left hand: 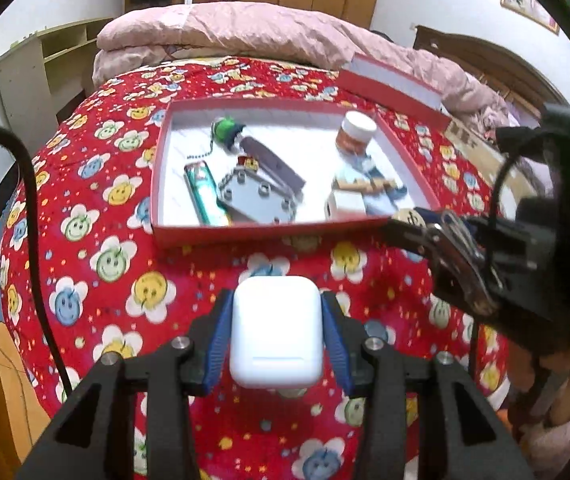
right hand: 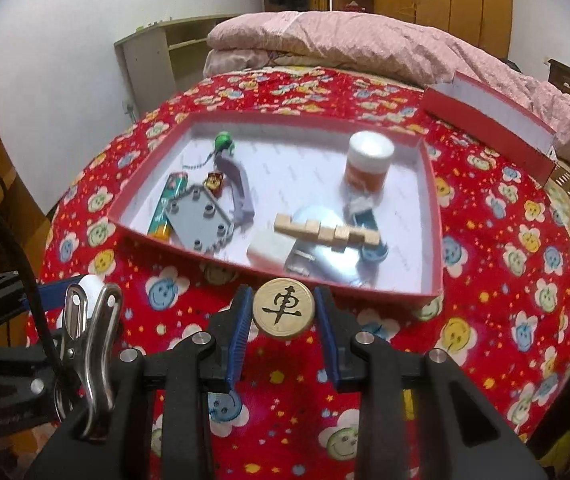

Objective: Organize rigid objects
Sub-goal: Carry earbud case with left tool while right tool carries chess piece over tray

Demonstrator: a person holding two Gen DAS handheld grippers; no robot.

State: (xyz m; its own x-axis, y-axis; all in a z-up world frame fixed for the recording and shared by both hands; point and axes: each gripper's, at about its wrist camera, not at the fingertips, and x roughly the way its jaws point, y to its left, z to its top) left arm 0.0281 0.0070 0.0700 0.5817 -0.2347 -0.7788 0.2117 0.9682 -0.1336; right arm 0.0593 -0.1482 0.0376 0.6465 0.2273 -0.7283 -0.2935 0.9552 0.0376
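A white earbud case (left hand: 276, 332) sits between the blue pads of my left gripper (left hand: 277, 300), which is shut on it above the red flowered bedspread. My right gripper (right hand: 283, 300) is shut on a round wooden chess piece (right hand: 283, 312) with a black character on its face. Both grippers hover just in front of the near wall of an open red box (right hand: 385, 290). In the left wrist view the right gripper (left hand: 413, 228) comes in from the right, at the box's near right corner. The box (left hand: 245, 234) holds several small items.
Inside the box lie a white-capped orange jar (right hand: 369, 160), a grey plate with studs (left hand: 257, 200), a green lighter (left hand: 205, 192), a green ball on a chain (left hand: 225, 128) and wooden blocks (right hand: 325, 232). The box lid (right hand: 493, 120) rests behind, against a pink quilt (right hand: 365, 40).
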